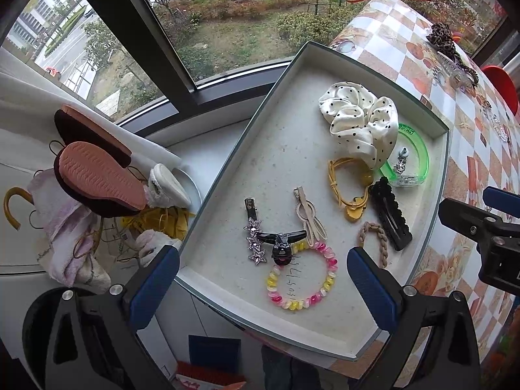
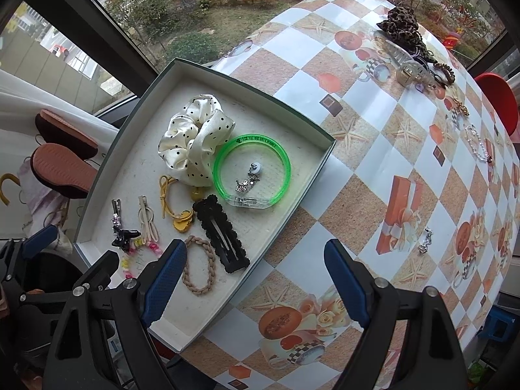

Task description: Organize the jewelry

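Both the left gripper [image 1: 263,279] and right gripper [image 2: 255,279] hang spread and empty over the shallow white cardboard tray [image 2: 292,123]; the small silver chain [image 2: 425,240] lies loose on the checked tablecloth [image 2: 367,149], so approach vertically and pinch mid-length.

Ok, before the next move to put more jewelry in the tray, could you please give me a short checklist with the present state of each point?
1. Right gripper open, nothing between its fingers: ok.
2. Left gripper open, holding nothing: ok.
3. Tray lies flat on the table, with free floor in its far corner: ok.
4. Pieces left outside the tray: not ok. A small silver chain lies on the cloth to the right; a clear claw clip and leopard scrunchie wait at the far edge.
5. Path to the silver chain free of other things: ok.
6. Whether the far pieces are tangled: cannot tell.
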### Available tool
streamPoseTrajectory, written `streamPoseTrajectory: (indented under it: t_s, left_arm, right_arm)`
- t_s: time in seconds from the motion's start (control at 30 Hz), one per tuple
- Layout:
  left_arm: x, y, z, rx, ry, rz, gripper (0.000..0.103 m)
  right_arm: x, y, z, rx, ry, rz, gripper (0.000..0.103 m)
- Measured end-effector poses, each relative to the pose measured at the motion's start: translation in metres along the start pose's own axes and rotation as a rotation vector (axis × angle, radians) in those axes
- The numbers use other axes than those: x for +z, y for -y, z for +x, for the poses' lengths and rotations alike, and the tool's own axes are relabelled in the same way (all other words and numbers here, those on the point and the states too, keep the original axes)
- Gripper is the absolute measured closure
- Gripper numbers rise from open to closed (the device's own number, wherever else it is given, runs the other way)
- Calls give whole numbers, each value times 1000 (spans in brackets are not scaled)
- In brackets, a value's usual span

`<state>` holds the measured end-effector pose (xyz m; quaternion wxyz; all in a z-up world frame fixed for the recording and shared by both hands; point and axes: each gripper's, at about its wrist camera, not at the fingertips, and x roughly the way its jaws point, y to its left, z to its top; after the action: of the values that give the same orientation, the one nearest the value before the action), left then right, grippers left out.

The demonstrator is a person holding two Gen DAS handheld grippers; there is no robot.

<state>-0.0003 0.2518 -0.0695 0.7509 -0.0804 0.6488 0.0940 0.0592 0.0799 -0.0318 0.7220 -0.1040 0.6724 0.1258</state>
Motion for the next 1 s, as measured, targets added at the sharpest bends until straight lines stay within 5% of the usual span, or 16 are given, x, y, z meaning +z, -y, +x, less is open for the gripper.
streamPoseTrajectory:
  t_s: [0.33, 0.67, 0.83, 1.0]
  left_arm:
    - [2, -3, 1, -21, 3, -16, 0]
    - [4, 3, 0, 59, 16, 26, 0]
    - [7, 24, -14, 94, 55, 120, 0]
    - [6, 104, -34, 43, 120, 357, 0]
  right_arm:
    - [1, -1, 3, -4, -8, 0, 15]
    - [1, 3, 2, 9, 3, 24, 15]
    - [-12, 35, -7, 47, 45, 124, 15]
    - [-62, 122, -16, 16, 81, 359, 15]
